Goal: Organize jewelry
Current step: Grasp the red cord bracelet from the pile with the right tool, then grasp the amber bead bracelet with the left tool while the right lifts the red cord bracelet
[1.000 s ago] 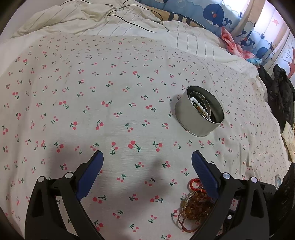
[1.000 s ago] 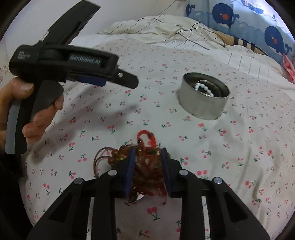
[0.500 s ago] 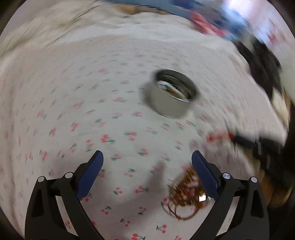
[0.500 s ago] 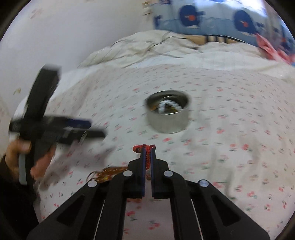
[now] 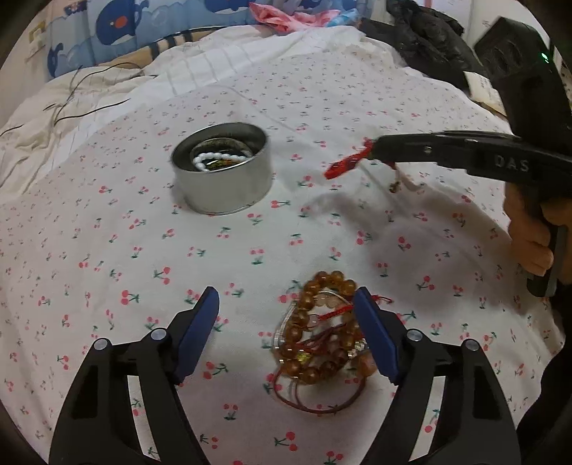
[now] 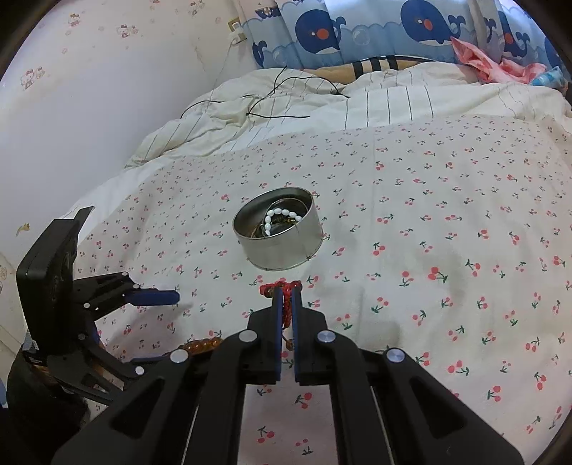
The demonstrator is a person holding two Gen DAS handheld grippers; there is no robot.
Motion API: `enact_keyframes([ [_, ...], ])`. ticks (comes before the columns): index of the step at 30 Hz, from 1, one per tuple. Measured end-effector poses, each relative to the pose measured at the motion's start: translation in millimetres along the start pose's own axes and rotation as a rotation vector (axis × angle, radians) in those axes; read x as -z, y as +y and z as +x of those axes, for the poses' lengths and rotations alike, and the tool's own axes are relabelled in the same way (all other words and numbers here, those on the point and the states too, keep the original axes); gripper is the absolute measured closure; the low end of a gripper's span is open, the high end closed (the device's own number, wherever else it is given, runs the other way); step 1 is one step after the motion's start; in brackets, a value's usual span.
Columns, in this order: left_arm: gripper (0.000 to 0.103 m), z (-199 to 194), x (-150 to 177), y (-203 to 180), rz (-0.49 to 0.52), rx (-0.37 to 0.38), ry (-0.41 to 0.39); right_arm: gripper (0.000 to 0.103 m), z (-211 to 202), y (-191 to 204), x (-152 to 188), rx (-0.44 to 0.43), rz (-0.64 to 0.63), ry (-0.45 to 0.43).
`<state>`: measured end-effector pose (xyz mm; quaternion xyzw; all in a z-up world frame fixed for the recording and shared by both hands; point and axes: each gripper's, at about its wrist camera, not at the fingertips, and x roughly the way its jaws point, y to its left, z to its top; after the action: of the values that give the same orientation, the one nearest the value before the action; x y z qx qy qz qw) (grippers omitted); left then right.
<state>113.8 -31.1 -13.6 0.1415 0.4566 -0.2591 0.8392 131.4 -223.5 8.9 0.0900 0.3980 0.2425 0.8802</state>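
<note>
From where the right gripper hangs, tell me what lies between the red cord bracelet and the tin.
Nothing visible does. The right gripper is shut on the red cord bracelet, held above the cherry-print sheet. Only bare sheet lies between it and the open tin, which already holds a white bead bracelet.

Home bedroom, cherry-print bedsheet (image 6: 429, 171), rumpled duvet (image 6: 393, 96), whale curtain (image 6: 357, 32)

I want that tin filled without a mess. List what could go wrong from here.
1. The right gripper pinches only a thin red cord; it may slip before reaching the tin.
2. The left gripper, just been closing, straddles tangled amber beads; it may catch one strand and drag the rest.
</note>
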Motion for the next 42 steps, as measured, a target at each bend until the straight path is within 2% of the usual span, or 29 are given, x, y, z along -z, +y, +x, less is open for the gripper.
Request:
enact_keyframes([
  [2, 0.032, 1.0, -0.2, -3.7, 0.014, 0.002, -0.010, 0.098, -0.5, -0.9, 0.0, -0.004, 0.005, -0.001],
  [3, 0.042, 2.4, -0.2, -4.2, 0.013, 0.010, -0.007, 0.098, -0.2, -1.1, 0.1, -0.004, 0.007, 0.000],
  [4, 0.049, 6.7, -0.4, -3.5, 0.004, 0.023, 0.009, 0.098, -0.2, -1.1, 0.8, -0.003, 0.009, 0.000],
  [5, 0.062, 10.2, -0.5, -2.9, -0.007, 0.029, 0.022, 0.098, -0.1, -1.5, 0.9, -0.003, 0.011, 0.001],
  [6, 0.080, 17.2, 0.0, -1.4, -0.021, 0.038, 0.049, 0.098, 0.4, -1.4, 1.0, -0.004, 0.013, 0.003],
  [7, 0.085, 21.3, 0.7, -1.9, -0.023, 0.044, 0.067, 0.098, 0.7, -1.2, 1.3, -0.004, 0.013, 0.004],
  [9, 0.087, 24.7, 1.2, -1.9, -0.022, 0.035, 0.076, 0.098, 0.7, -1.2, 1.5, -0.004, 0.015, 0.003],
  [12, 0.092, 17.5, -0.5, 1.0, -0.043, 0.053, 0.048, 0.098, 0.0, -0.9, 1.9, -0.005, 0.015, 0.002],
  [19, 0.093, 0.5, -6.3, 31.3, -0.180, 0.066, -0.044, 0.098, 1.8, -1.3, 1.4, 0.000, 0.012, 0.013],
  [23, 0.093, -3.4, -7.4, 41.1, -0.232, 0.077, -0.073, 0.097, 7.8, -4.9, 2.9, 0.019, -0.003, 0.067],
  [25, 0.093, -2.9, -7.2, 43.4, -0.246, 0.074, -0.070, 0.071, 13.8, -8.6, 5.9, 0.026, -0.007, 0.122],
  [26, 0.093, -0.6, -6.9, 45.5, -0.256, 0.065, -0.060, 0.048, 14.7, -9.0, 7.6, 0.039, -0.015, 0.128],
  [28, 0.093, 5.4, -4.2, 50.0, -0.282, 0.040, -0.029, 0.046, 17.7, -8.5, 10.7, 0.059, -0.040, 0.152],
  [29, 0.093, 11.8, -2.3, 53.2, -0.296, 0.031, 0.005, 0.042, 20.3, -7.6, 12.4, 0.068, -0.058, 0.173],
  [31, 0.091, 23.4, 2.4, 58.0, -0.322, 0.031, 0.061, 0.037, 29.3, -4.9, 20.3, 0.126, -0.106, 0.218],
  [32, 0.085, 28.1, 3.8, 59.2, -0.330, 0.040, 0.081, 0.037, 33.8, -4.5, 23.5, 0.139, -0.122, 0.245],
  [33, 0.076, 32.0, 5.3, 59.3, -0.335, 0.052, 0.100, 0.037, 41.3, -3.1, 29.7, 0.163, -0.152, 0.282],
  [34, 0.072, 34.1, 5.9, 57.2, -0.331, 0.063, 0.108, 0.037, 46.3, -0.4, 34.3, 0.189, -0.184, 0.298],
  [36, 0.050, 35.3, 5.2, 51.2, -0.313, 0.075, 0.113, 0.041, 49.2, 4.2, 38.5, 0.213, -0.226, 0.301],
  [37, 0.050, 36.1, 4.8, 45.8, -0.289, 0.060, 0.115, 0.050, 48.5, 3.3, 37.9, 0.208, -0.220, 0.297],
  [38, 0.051, 36.0, 4.7, 43.2, -0.281, 0.047, 0.113, 0.071, 47.4, 1.5, 37.0, 0.209, -0.211, 0.293],
  [39, 0.065, 35.2, 4.2, 42.1, -0.284, 0.049, 0.107, 0.088, 44.8, -2.9, 34.8, 0.219, -0.194, 0.283],
  [40, 0.082, 34.4, 3.4, 43.3, -0.291, 0.052, 0.105, 0.088, 42.1, -6.7, 33.3, 0.213, -0.174, 0.272],
  [41, 0.093, 33.1, 3.5, 45.9, -0.306, 0.061, 0.099, 0.088, 39.5, -9.6, 31.9, 0.202, -0.154, 0.262],
  [42, 0.093, 31.3, 3.3, 48.3, -0.312, 0.065, 0.087, 0.089, 35.4, -12.7, 29.5, 0.193, -0.129, 0.243],
])
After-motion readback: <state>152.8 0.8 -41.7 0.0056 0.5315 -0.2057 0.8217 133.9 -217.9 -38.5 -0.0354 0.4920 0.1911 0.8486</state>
